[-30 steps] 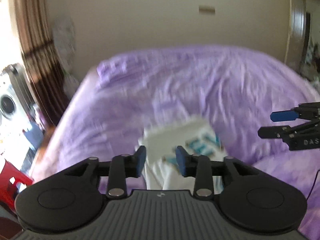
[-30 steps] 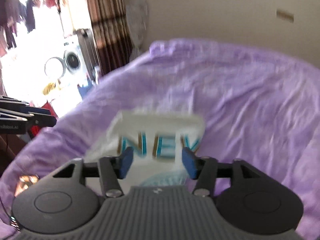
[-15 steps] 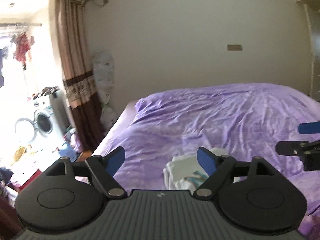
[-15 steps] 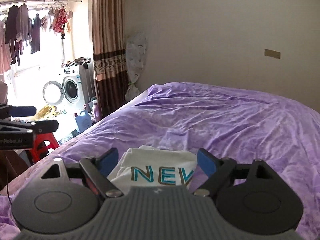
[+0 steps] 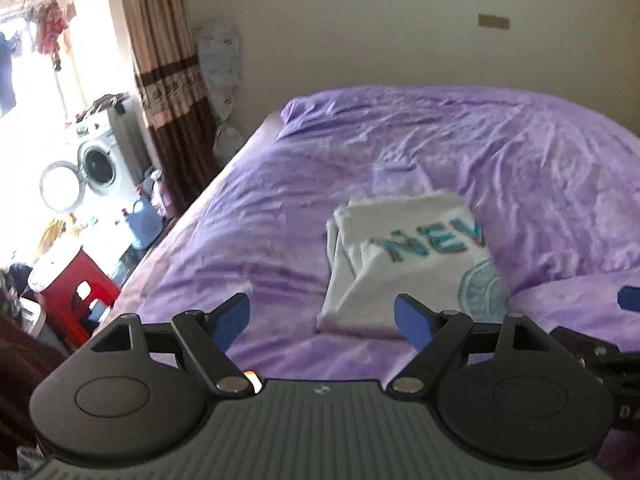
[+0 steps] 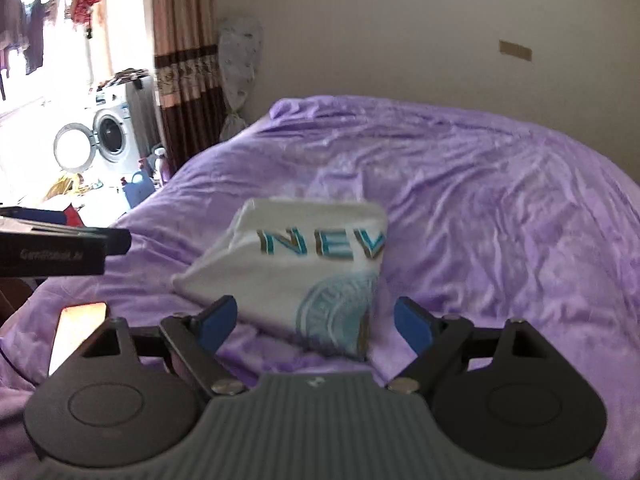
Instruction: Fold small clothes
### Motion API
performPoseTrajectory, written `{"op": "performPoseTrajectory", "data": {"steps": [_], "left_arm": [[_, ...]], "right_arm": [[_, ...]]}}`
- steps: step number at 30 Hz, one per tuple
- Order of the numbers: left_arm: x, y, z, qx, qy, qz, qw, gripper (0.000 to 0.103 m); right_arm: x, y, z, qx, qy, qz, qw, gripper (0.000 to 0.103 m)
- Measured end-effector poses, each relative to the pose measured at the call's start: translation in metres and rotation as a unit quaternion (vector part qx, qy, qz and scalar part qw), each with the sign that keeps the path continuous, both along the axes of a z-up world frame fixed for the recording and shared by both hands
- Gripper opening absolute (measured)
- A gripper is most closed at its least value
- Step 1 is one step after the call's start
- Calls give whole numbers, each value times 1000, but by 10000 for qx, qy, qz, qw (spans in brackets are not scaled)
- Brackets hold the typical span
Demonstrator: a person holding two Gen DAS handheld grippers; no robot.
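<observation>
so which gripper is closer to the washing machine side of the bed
The left gripper; in the right wrist view its body juts in from the washing machine side, beside the folded white shirt.

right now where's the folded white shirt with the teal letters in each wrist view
Left wrist view: the folded white shirt lies right of centre on the purple bedspread, beyond the open left gripper.
Right wrist view: it lies at centre, just beyond the open right gripper.
Shared landmark: the washing machine, at far left in both views.

Folded white shirt (image 6: 304, 264) on purple bedspread (image 6: 480, 208)
</observation>
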State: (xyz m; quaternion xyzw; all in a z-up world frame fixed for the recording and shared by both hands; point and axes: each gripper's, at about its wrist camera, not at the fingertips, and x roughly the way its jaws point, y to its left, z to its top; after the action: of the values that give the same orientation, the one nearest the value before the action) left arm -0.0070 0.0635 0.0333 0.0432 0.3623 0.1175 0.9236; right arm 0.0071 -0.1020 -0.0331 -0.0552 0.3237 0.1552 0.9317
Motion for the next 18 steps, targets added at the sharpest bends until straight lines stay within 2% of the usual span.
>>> {"op": "performPoseTrajectory", "data": {"steps": [4, 8, 18], "left_arm": [[0, -4, -19, -267, 310, 53, 9992, 96], [-1, -8, -22, -183, 423, 67, 9989, 96], [5, -9, -24, -192, 525, 125, 9984, 96]], "right_arm": [[-3, -3, -20, 62, 209, -58, 9997, 82], [-2, -1, -25, 2, 165, -12, 9999, 82], [7, -8, -28, 220, 286, 0, 9993, 82]]}}
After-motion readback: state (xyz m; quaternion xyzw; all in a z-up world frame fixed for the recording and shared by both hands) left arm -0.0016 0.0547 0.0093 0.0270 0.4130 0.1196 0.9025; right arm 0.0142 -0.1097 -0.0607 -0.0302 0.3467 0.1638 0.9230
